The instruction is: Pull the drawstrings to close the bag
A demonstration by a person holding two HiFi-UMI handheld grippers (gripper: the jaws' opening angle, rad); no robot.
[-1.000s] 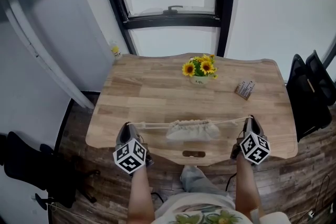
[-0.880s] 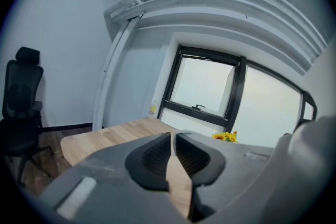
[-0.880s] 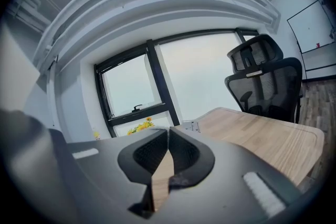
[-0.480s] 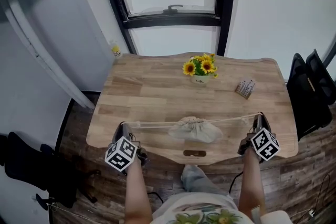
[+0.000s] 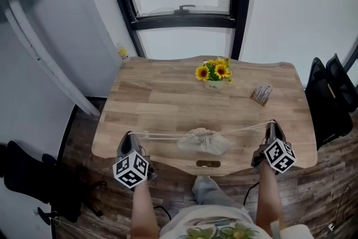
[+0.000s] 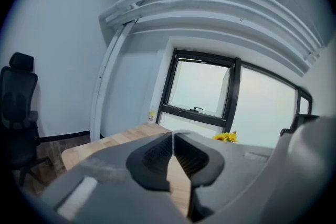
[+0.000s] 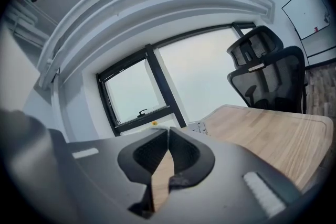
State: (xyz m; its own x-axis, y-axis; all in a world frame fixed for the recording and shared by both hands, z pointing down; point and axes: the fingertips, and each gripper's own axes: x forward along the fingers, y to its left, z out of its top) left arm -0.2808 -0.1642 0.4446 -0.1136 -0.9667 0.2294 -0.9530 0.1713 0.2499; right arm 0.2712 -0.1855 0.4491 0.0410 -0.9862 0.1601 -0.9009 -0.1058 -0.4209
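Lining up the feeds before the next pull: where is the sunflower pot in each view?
Head view: sunflower pot at the table's far middle.
Left gripper view: right of the jaw tips.
Right gripper view: not clearly in it.
Shared landmark: window handle.

Since a second ago the left claw [image 5: 129,135] (jaws closing, drawstrings [image 5: 162,135] at their tip) and the right claw [image 5: 272,123] have spread farther apart along the counter's [image 5: 168,98] near edge, and the bag's [image 5: 204,141] wide gathered mouth has cinched into a narrow bunch.
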